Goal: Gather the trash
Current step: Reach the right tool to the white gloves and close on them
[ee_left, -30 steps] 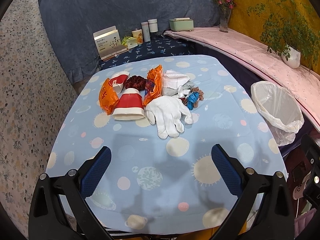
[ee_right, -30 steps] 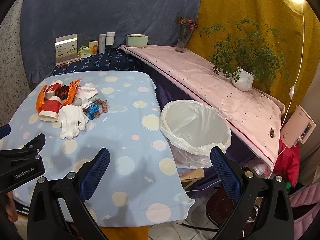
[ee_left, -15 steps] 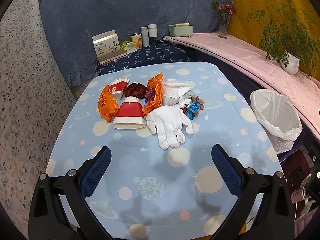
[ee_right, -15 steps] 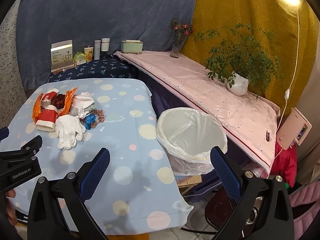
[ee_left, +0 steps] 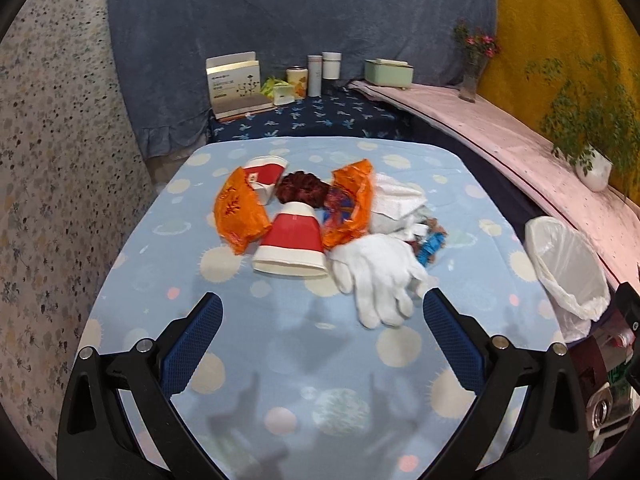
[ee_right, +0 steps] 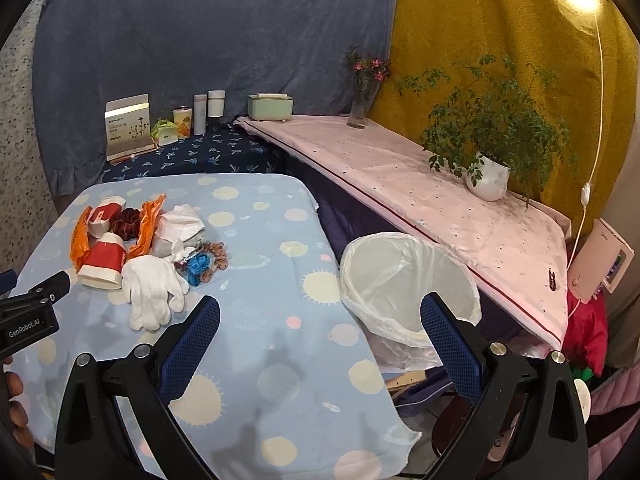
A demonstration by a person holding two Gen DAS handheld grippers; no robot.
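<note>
On the blue tablecloth [ee_left: 280, 360] trash sits clustered mid-table — red cup [ee_left: 290, 246], white glove [ee_left: 380, 276], orange wrappers [ee_left: 238, 212] — with lined bin [ee_right: 404, 284] just off the edge for short drops; left gripper [ee_left: 322, 340] and right gripper [ee_right: 320, 340] both wide open, empty, pre-grasp.

blue curtain [ee_right: 208, 32], yellow wall [ee_right: 500, 20], pink shelf [ee_right: 420, 184]

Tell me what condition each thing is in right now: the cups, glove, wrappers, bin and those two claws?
left gripper: open, holding nothing
right gripper: open, holding nothing
near red paper cup: upside down on the table
far red paper cup: tipped on its side
white glove: lying flat
orange wrappers: crumpled
trash bin: lined, nothing visible inside
</note>
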